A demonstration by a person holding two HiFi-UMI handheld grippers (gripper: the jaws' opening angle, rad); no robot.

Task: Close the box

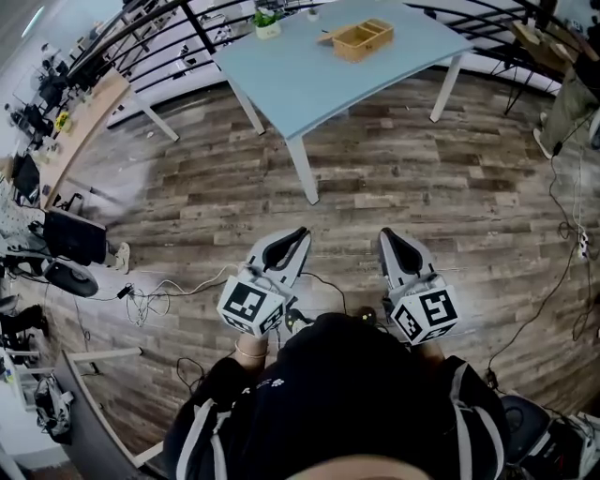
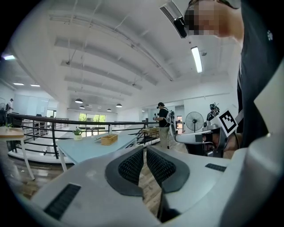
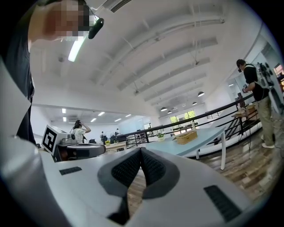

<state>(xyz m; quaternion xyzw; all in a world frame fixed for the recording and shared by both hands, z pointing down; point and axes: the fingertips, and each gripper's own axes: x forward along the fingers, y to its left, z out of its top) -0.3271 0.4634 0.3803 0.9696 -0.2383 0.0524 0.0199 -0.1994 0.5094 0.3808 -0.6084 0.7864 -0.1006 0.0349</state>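
The box [image 1: 363, 38] is an open, light wooden tray with compartments, lying on the light blue table [image 1: 309, 75] far ahead of me. It shows small in the left gripper view [image 2: 109, 139] and in the right gripper view [image 3: 186, 137]. My left gripper [image 1: 302, 232] and right gripper [image 1: 386, 232] are held close to my body over the wooden floor, well short of the table. Both point roughly level toward it. The left gripper [image 2: 145, 148] has its jaws together with nothing between them, and so does the right gripper [image 3: 141, 150].
A small potted plant [image 1: 267, 23] stands on the table behind the box. A black railing [image 1: 159, 37] runs behind the table. Desks with equipment [image 1: 56, 122] and floor cables [image 1: 150, 295] lie to the left. Another person [image 2: 162, 119] and a fan [image 2: 194, 120] stand farther off.
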